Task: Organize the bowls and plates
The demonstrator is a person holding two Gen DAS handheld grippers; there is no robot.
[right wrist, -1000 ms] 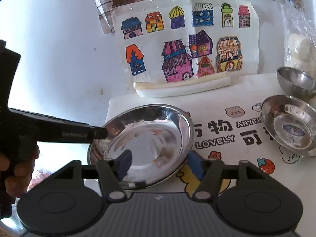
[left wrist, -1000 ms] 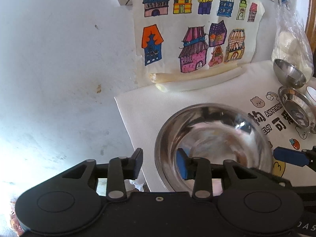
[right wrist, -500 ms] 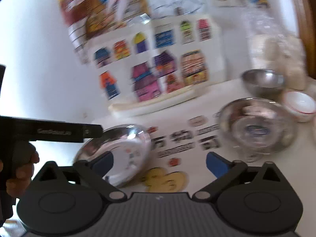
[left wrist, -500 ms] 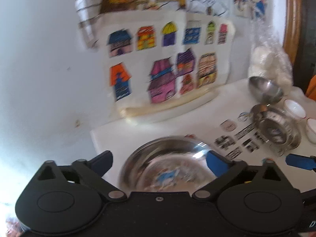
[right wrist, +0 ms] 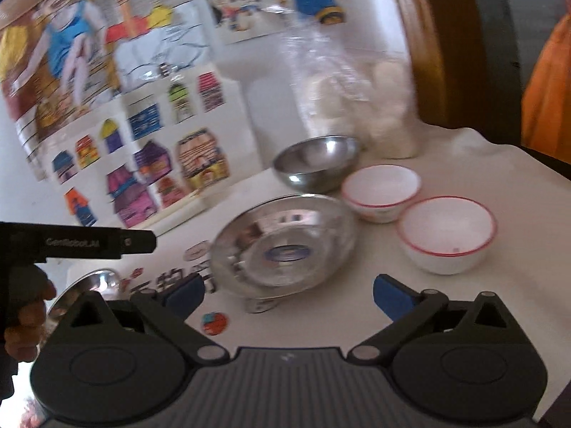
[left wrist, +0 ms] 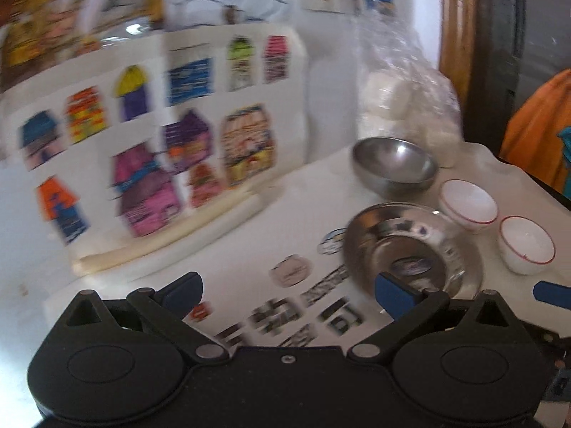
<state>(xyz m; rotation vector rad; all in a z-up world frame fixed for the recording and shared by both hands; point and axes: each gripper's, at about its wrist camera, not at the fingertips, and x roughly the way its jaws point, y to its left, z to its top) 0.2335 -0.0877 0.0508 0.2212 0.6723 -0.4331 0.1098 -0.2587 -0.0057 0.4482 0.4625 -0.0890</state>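
Note:
My left gripper [left wrist: 287, 292] is open over the printed table mat with nothing between its fingers. Just beyond its right fingertip lies a small steel plate [left wrist: 410, 249]. A steel bowl [left wrist: 394, 166] stands behind that plate, and two white red-rimmed bowls [left wrist: 467, 203] [left wrist: 526, 242] stand to its right. My right gripper [right wrist: 289, 292] is also open and empty, facing the same steel plate [right wrist: 282, 246], steel bowl [right wrist: 316, 166] and white bowls [right wrist: 380, 187] [right wrist: 446, 232]. A large steel plate [right wrist: 89, 281] lies at the left, partly hidden behind the hand-held left tool [right wrist: 82, 241].
A clear plastic bag of white round items [right wrist: 357, 114] leans at the back of the table. Children's drawings [left wrist: 178, 135] cover the wall, with a paper roll [left wrist: 171, 239] at their foot. The table edge [right wrist: 535, 164] runs along the right, with orange cloth [left wrist: 535, 132] beyond it.
Both grippers have opened wide and come off the large steel plate. Both have swung right, so the small plate and the bowls now fill the views.

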